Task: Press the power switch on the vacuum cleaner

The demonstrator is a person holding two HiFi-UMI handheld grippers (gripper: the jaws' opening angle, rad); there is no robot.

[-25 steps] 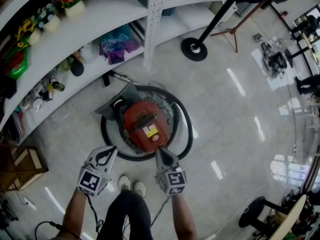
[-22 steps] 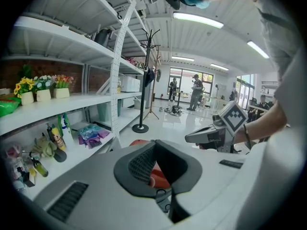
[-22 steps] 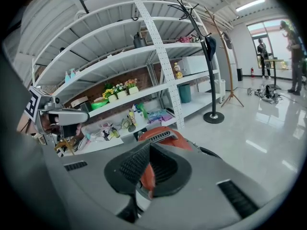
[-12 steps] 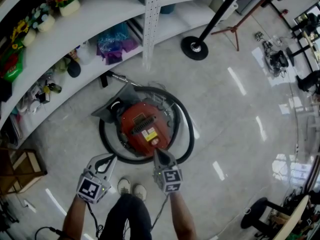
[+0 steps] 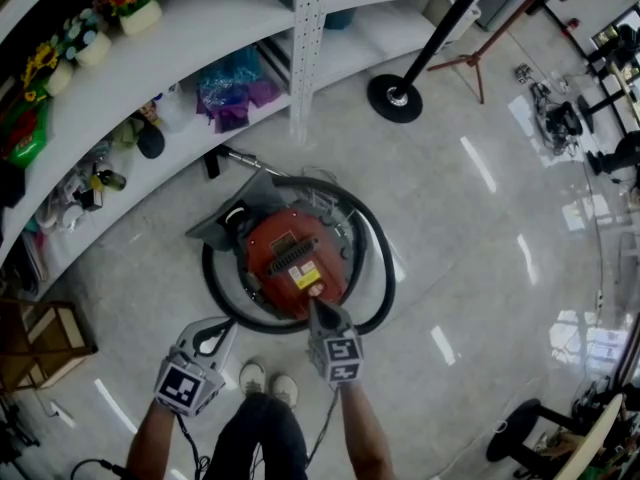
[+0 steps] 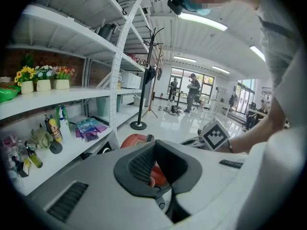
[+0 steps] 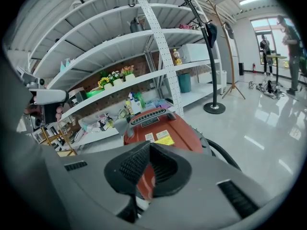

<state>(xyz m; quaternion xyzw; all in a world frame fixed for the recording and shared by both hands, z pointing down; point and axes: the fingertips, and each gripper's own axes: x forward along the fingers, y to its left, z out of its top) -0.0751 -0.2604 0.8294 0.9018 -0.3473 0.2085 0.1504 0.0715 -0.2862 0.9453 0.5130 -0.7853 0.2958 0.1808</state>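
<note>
The red vacuum cleaner [image 5: 292, 258] sits on the floor below me, ringed by its black hose [image 5: 382, 273]. It has a black grille on top and a yellow label [image 5: 303, 277]. My right gripper [image 5: 317, 305] is shut, and its tip rests at the vacuum's near edge just below that label. In the right gripper view the red body [image 7: 163, 131] fills the space ahead of the right gripper [image 7: 149, 144]. My left gripper [image 5: 218, 326] is shut with nothing in it. It hangs left of the vacuum, over the hose. In the left gripper view the left gripper [image 6: 154, 143] points past the vacuum [image 6: 135, 140].
White shelving [image 5: 210, 23] with flowers and bottles curves along the far left. A coat stand's round black base [image 5: 395, 96] stands beyond the vacuum. A grey floor nozzle [image 5: 222, 218] lies at the vacuum's left. My shoes [image 5: 268, 379] are just behind the grippers. A wooden crate [image 5: 55, 336] is at the left.
My right gripper has moved forward until its tip reaches the vacuum's near edge. The left gripper has dropped back a little and stays off to the left.
</note>
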